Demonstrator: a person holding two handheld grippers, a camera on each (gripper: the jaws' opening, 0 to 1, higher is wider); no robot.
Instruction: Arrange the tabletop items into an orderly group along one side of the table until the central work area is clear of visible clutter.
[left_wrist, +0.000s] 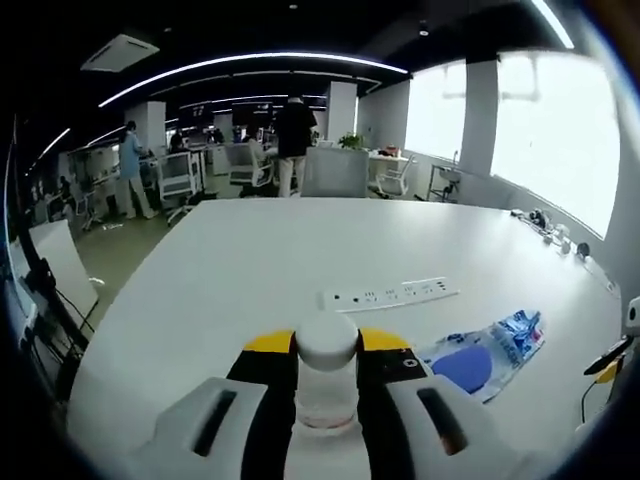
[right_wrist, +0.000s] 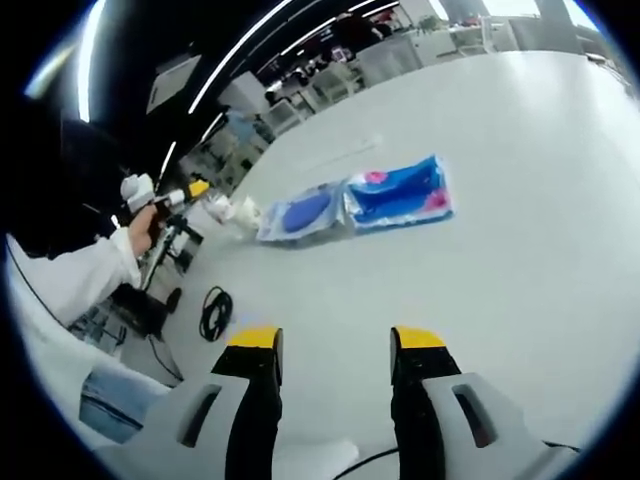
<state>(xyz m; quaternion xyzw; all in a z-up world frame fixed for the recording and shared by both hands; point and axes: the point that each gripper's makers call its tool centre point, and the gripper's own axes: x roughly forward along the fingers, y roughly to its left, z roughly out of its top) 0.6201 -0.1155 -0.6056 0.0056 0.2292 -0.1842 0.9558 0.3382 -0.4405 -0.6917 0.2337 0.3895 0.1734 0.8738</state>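
My left gripper (left_wrist: 327, 347) is shut on a small white bottle (left_wrist: 327, 375) with a round white cap, held upright between the yellow-tipped jaws above the near part of the white table (left_wrist: 250, 260). Ahead on the table lie a white power strip (left_wrist: 390, 294) and, to the right, a blue plastic package (left_wrist: 487, 355). My right gripper (right_wrist: 337, 345) is open with nothing between its fingers, low over the table. In the right gripper view two blue packages (right_wrist: 400, 195) (right_wrist: 300, 212) lie side by side ahead. Further left a hand holds the left gripper (right_wrist: 165, 200) with the white bottle (right_wrist: 230, 210).
A coiled black cable (right_wrist: 213, 312) lies near the table's edge. The person's white sleeve (right_wrist: 70, 280) and jeans (right_wrist: 110, 410) show at the left. Small objects (left_wrist: 550, 228) sit along the far right rim. Office desks, chairs and people (left_wrist: 293, 140) stand beyond the table.
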